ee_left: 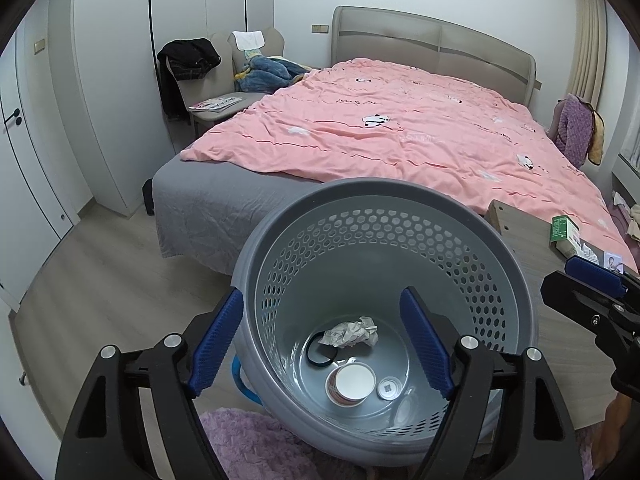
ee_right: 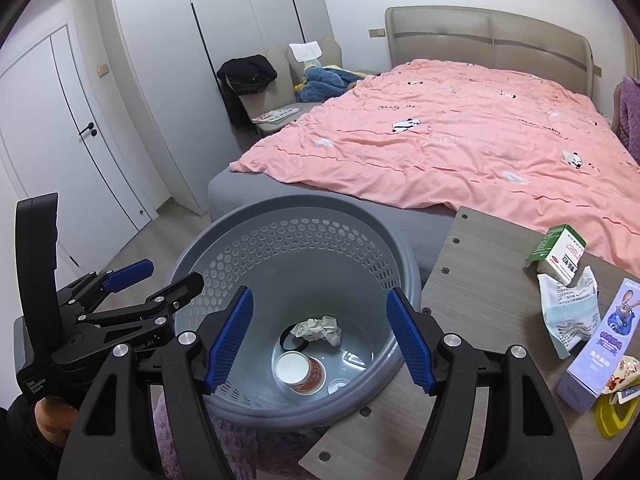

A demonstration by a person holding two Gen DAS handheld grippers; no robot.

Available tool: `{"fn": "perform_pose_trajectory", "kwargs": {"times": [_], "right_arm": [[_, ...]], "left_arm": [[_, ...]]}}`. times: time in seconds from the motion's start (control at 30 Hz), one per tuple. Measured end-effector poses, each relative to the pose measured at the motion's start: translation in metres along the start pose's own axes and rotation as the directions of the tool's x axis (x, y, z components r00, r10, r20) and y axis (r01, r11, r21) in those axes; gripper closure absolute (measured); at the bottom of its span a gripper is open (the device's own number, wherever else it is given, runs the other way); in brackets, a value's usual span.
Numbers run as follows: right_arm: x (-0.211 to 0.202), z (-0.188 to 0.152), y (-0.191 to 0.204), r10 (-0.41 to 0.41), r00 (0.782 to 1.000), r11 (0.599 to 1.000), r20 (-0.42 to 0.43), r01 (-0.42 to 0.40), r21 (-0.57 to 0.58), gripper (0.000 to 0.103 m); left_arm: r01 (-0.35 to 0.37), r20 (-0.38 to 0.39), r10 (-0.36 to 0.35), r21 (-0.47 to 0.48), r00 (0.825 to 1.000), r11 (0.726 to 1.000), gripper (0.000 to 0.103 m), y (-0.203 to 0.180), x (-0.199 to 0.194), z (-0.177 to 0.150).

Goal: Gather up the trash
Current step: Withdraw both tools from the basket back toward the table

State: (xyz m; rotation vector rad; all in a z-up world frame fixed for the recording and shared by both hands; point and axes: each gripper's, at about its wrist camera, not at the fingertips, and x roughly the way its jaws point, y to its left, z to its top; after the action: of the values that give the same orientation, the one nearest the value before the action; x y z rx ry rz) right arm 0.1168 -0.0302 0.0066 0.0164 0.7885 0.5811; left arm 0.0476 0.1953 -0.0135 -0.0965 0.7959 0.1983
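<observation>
A grey perforated waste basket (ee_left: 256, 264) (ee_right: 400, 252) stands at the foot of the bed. Inside lie a crumpled paper (ee_left: 354, 332) (ee_right: 316, 330), a paper cup (ee_left: 352, 384) (ee_right: 300, 370), a small round lid (ee_left: 389, 387) (ee_right: 339, 386) and a black hair tie (ee_left: 316, 354). My left gripper (ee_left: 322, 340) (ee_right: 160, 276) is open and empty, straddling the basket's left rim. My right gripper (ee_right: 320, 340) is open and empty above the basket's mouth; it also shows at the right edge of the left wrist view (ee_left: 576, 280).
A wooden table (ee_right: 472, 280) (ee_left: 520, 224) at the right holds a green-white box (ee_right: 558, 254) (ee_left: 564, 232), a torn packet (ee_right: 568, 312), a purple carton (ee_right: 604, 340) and a yellow item (ee_right: 612, 416). A bed with a pink duvet (ee_left: 400, 128) lies behind. A purple rug (ee_left: 248, 440) lies below.
</observation>
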Motion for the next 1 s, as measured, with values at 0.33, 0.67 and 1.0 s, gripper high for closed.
{"fn": "perform_pose_trajectory", "kwargs": {"times": [0.33,0.67,1.0], "right_arm": [[-0.032,-0.015,-0.020,-0.050,0.998,0.998,0.036,0.049,0.049,0.025],[-0.079,-0.045,-0.068,-0.163,0.986,0.979,0.042,0.157,0.128,0.021],[-0.124,-0.086,-0.136,-0.286,0.958,0.931,0.029,0.271,0.246,0.021]], "left_arm": [[0.022,-0.005,-0.021,0.031,1.000,0.999,0.023,-0.020,-0.012,-0.008],[0.103,-0.009,-0.103,0.103,0.995,0.989,0.022,-0.069,-0.021,-0.012],[0.226,-0.054,-0.219,0.216,0.974,0.950,0.022,-0.148,-0.028,-0.022]]}}
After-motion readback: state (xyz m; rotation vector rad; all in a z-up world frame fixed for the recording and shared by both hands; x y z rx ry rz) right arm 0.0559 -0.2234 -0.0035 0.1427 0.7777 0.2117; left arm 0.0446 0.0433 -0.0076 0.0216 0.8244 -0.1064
